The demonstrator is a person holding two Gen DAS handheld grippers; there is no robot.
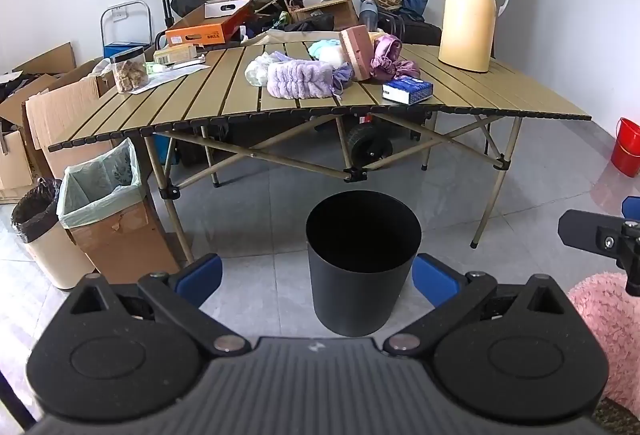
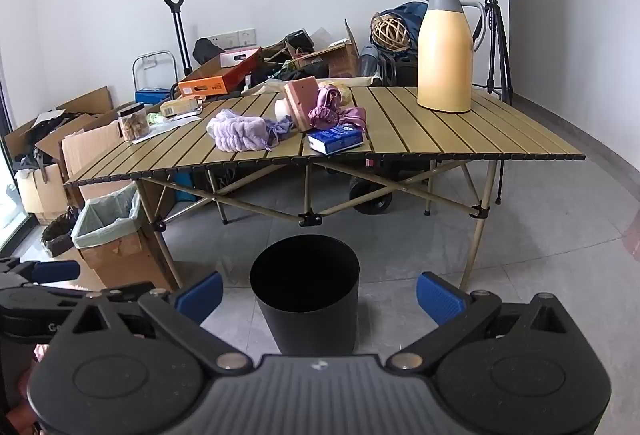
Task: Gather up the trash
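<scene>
Both grippers (image 1: 316, 277) (image 2: 320, 293) spread wide, holding nothing — black bin (image 1: 362, 263) apparently empty, table (image 1: 500, 91) clutter uncollected.

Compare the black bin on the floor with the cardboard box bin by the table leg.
The black bin is round, dark and unlined; the cardboard box bin is square, brown and lined with a pale green bag. The black bin stands in the open, the cardboard box bin against the table. Both are upright and open-topped.

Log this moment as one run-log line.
stage: start, nothing picked | left gripper: open, empty | right gripper: open, empty | black bin: on floor before table
</scene>
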